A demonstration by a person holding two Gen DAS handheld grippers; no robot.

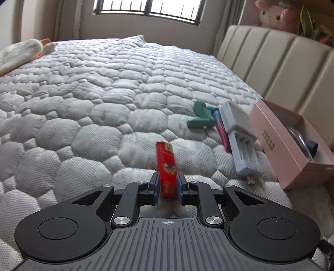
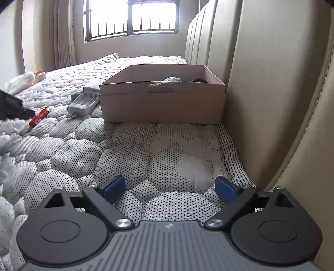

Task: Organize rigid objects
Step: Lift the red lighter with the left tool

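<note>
A small red lighter (image 1: 166,168) is pinched between the blue fingers (image 1: 155,188) of the left gripper (image 1: 167,187) and held just above the quilted bed (image 1: 83,100), its printed face turned to the camera. Farther along the bed, toward the headboard (image 1: 277,68), a white battery charger (image 1: 240,137) is seen with its lid raised, a pink-and-blue tube (image 1: 220,127) and a green object (image 1: 201,115) lying just beside it. An open cardboard box (image 1: 277,141) is set against the headboard edge of the bed, with dark items inside that cannot be made out. The right gripper (image 2: 170,188) is held low over bare mattress in front of that box (image 2: 162,98), its fingers (image 2: 114,187) spread wide with nothing between them. A plush toy (image 1: 23,54) is left at the far side of the bed, below the barred window (image 1: 150,8).
</note>
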